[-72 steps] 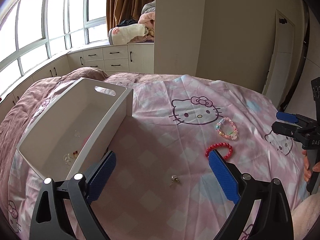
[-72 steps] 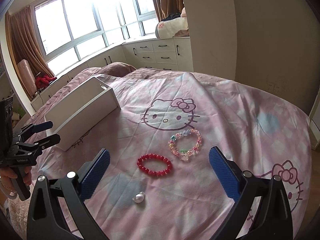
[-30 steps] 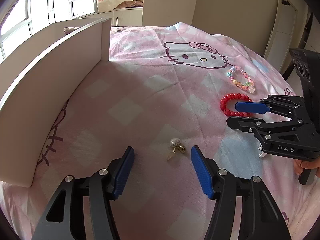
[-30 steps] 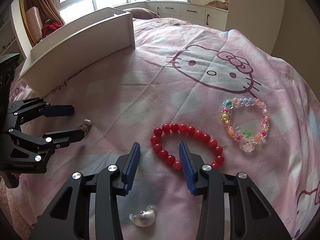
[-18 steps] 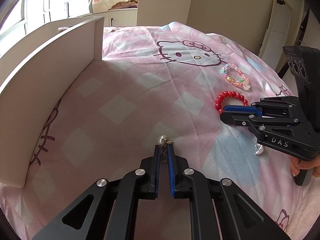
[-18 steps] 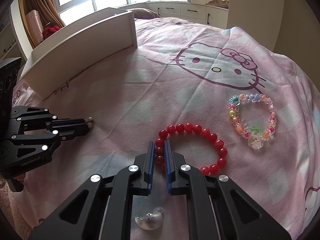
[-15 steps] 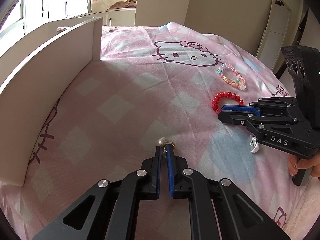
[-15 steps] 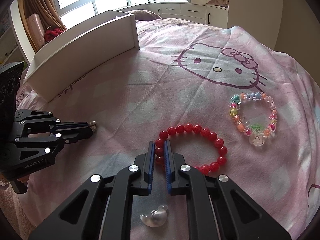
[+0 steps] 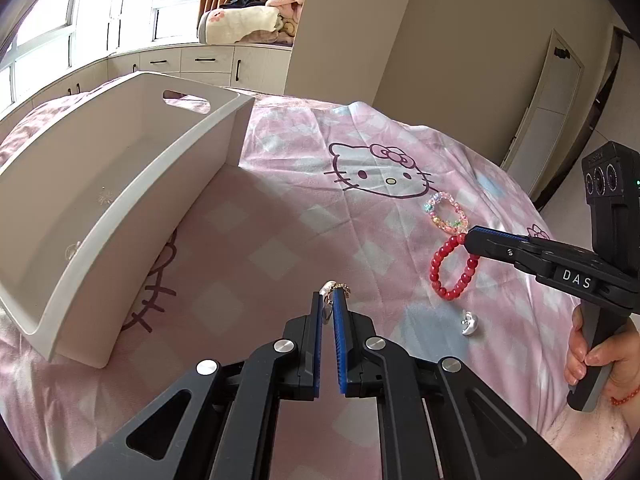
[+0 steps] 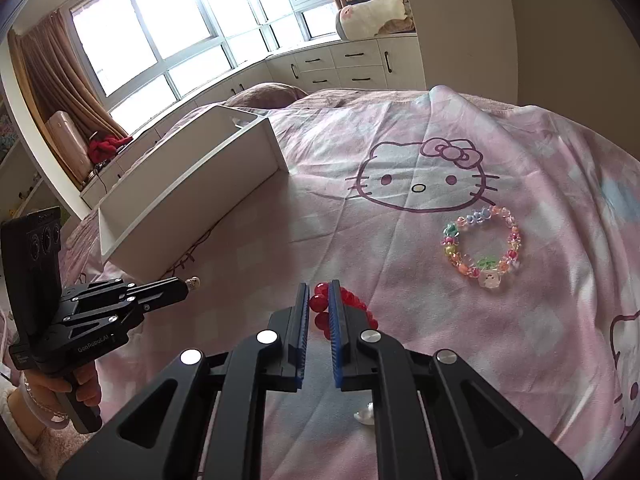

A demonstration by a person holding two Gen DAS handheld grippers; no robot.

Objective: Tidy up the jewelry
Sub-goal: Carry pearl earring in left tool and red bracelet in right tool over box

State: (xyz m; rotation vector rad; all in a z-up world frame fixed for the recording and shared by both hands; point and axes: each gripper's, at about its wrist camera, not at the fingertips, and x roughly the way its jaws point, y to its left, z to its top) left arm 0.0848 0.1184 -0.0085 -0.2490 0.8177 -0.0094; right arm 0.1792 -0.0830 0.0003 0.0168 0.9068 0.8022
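My left gripper (image 9: 328,296) is shut on a small pearl earring (image 9: 329,287) and holds it above the pink bedsheet, right of the white box (image 9: 132,208). It also shows in the right wrist view (image 10: 176,285). My right gripper (image 10: 319,292) is shut on a red bead bracelet (image 10: 318,304), which hangs from its tip in the left wrist view (image 9: 452,268). A pastel bead bracelet (image 10: 480,244) lies on the sheet at right. A silver earring (image 9: 469,323) lies on the sheet below the red bracelet.
The white box (image 10: 188,188) with a handle cutout stands at the left on the bed and holds a few small clear pieces (image 9: 72,249). The bed edge falls away at right. Drawers and windows stand behind.
Both grippers closed on their items, then lifted: the left with the pearl earring, the right with the red bracelet, which now hangs off the sheet.
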